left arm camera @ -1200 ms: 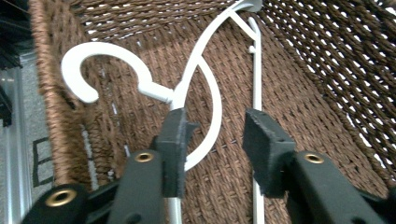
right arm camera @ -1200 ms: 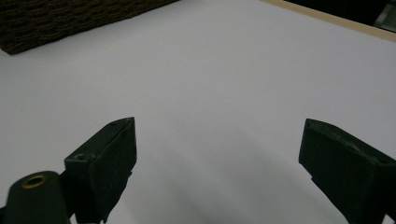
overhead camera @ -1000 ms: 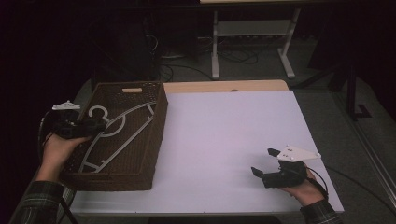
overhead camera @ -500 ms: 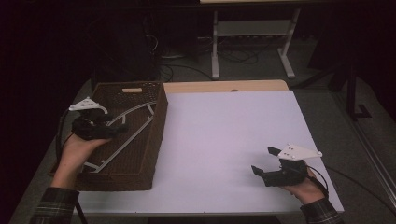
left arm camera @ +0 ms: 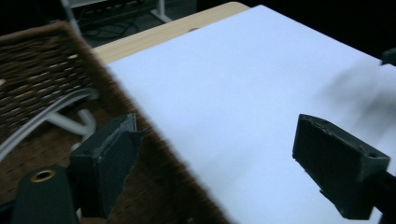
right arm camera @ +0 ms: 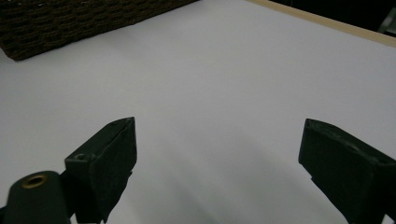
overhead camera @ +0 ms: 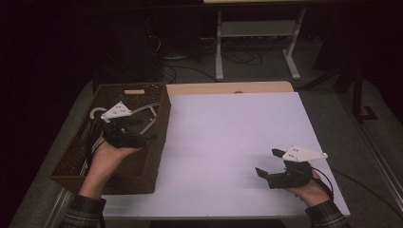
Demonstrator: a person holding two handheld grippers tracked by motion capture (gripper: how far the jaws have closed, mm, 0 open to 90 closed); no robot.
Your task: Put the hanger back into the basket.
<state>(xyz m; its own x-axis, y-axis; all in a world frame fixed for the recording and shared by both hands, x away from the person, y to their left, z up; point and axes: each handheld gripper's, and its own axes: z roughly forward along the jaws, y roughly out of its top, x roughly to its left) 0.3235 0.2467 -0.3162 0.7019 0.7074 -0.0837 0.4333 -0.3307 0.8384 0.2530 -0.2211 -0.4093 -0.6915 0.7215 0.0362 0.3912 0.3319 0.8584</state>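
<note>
Two black claws agape, woven brown basket [overhead camera: 159, 137], smooth white tbl [overhead camera: 237, 142]

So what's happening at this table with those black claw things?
A person sits at a white table with a two-jaw gripper in each hand. The left gripper is over a brown wicker basket, jaws open and empty; a white clothes hanger lies inside the basket. The right gripper rests near the table's front right corner, also open, holding nothing. Nothing has been taken out of the basket yet.
</note>
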